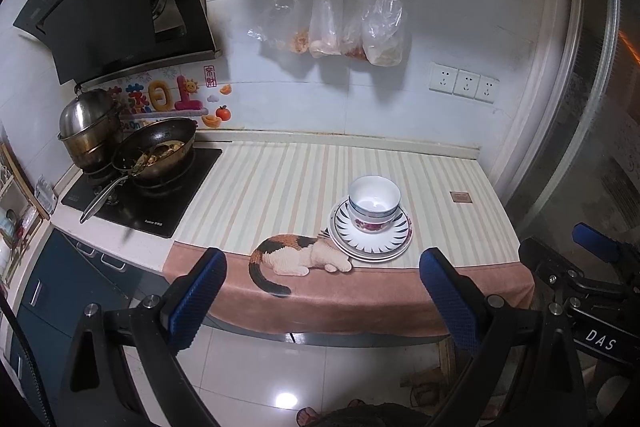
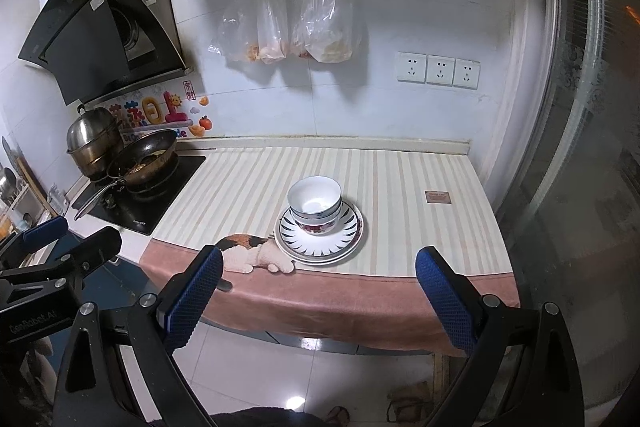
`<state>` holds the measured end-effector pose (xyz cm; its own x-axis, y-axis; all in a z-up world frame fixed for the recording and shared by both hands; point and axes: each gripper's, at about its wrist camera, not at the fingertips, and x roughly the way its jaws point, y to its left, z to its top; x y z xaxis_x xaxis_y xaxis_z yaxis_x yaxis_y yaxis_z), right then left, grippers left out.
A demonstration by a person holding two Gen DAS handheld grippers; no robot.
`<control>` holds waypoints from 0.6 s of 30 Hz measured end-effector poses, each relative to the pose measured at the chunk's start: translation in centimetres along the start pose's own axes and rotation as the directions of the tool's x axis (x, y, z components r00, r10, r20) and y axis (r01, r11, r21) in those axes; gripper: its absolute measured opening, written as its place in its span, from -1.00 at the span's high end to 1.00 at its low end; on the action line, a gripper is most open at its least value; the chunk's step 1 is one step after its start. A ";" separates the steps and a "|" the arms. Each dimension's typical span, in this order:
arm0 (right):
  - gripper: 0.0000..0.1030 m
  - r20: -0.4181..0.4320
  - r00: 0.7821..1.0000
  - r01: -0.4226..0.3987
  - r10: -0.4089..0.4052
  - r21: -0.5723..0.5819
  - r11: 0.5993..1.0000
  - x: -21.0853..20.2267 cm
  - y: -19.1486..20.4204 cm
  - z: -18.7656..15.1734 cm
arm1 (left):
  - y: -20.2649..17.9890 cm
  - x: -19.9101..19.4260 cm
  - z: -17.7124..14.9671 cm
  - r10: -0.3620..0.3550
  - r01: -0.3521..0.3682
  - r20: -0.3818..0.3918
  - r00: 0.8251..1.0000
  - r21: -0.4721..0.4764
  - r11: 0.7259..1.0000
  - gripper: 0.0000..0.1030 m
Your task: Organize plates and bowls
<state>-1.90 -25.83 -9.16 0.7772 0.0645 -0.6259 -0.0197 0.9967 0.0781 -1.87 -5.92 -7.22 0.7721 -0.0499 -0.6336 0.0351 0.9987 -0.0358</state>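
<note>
A stack of white bowls (image 1: 373, 202) with a floral band stands on a stack of plates (image 1: 370, 241) with dark ray marks, on the striped counter cloth near its front edge. The same bowls (image 2: 315, 203) and plates (image 2: 320, 241) show in the right wrist view. My left gripper (image 1: 322, 269) is open and empty, held back over the floor in front of the counter. My right gripper (image 2: 319, 267) is open and empty too, also back from the counter edge. Neither touches the dishes.
A hob (image 1: 144, 199) with a frying pan (image 1: 156, 151) and a steel pot (image 1: 90, 127) lies at the left. Plastic bags (image 1: 352, 27) hang on the back wall. A cat picture (image 1: 300, 255) marks the cloth's front. A glass door (image 2: 592, 147) stands right.
</note>
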 end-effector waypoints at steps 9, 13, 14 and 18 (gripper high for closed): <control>-0.93 -0.010 1.000 -0.004 0.004 0.001 1.000 0.6 -0.1 0.2 | 0.0 0.1 0.1 0.001 -0.001 0.004 1.000 -0.001 1.000 -0.92; -0.93 -0.011 1.000 -0.004 0.004 -0.003 1.000 0.6 0.0 0.1 | 0.1 0.2 0.3 -0.003 0.003 0.002 1.000 0.000 1.000 -0.92; -0.93 -0.012 1.000 -0.007 0.007 -0.003 1.000 0.6 0.0 0.1 | -0.1 0.3 0.3 -0.001 0.001 0.002 1.000 -0.002 1.000 -0.92; -0.93 -0.012 1.000 -0.010 0.010 -0.004 1.000 0.6 0.0 -0.1 | -0.2 0.3 0.2 0.001 -0.001 -0.002 1.000 -0.012 1.000 -0.92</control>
<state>-1.46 -25.79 -9.58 0.7692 0.0747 -0.6346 -0.0299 0.9963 0.0811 -1.48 -6.11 -7.23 0.7709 -0.0492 -0.6351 0.0269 0.9986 -0.0447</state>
